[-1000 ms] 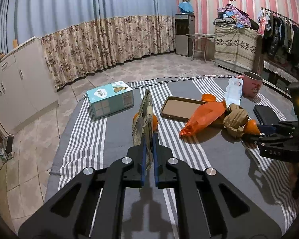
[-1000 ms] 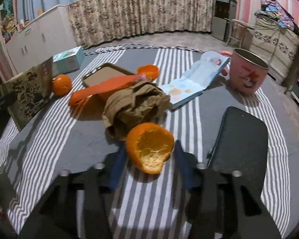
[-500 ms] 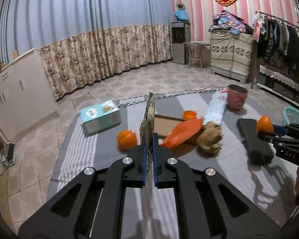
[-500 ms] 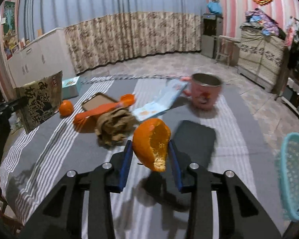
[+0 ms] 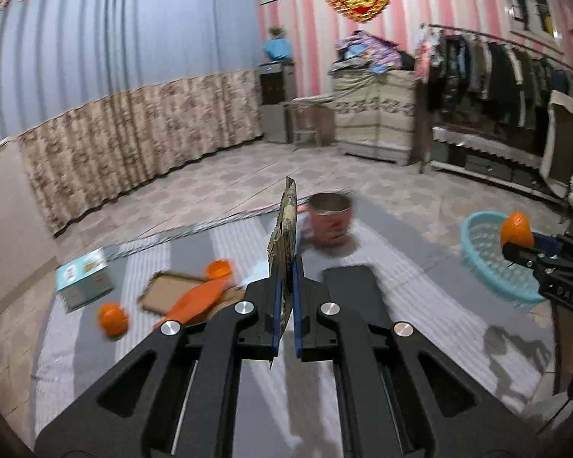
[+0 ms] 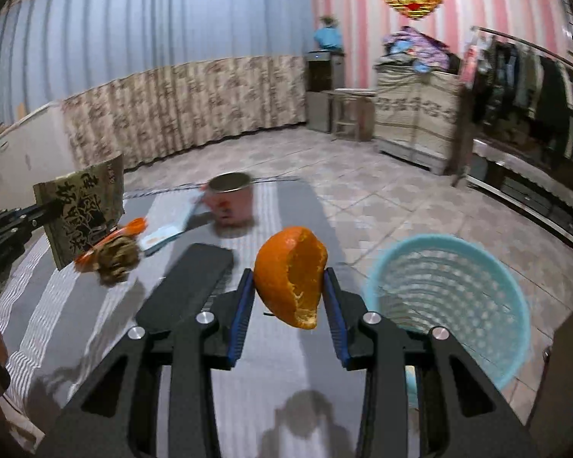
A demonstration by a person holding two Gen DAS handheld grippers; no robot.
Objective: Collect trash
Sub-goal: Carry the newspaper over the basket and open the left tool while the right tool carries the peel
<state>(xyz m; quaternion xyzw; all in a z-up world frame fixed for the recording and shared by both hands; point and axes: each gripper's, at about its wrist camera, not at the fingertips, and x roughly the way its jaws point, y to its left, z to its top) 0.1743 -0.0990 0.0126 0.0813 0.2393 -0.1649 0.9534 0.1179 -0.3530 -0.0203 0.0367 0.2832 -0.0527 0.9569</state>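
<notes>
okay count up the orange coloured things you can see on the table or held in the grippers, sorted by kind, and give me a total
Whole orange on the table: 1
Orange peel held in the right gripper: 1
Orange plastic bag on the table: 1
Small orange piece past the bag, too blurred to name: 1
Total: 4

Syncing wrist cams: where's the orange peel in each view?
Left wrist: orange peel at far right, held in the right gripper, in front of the blue basket.
Right wrist: orange peel centre, between the right gripper's fingers, basket to its right.
Shared landmark: pink mug.
</notes>
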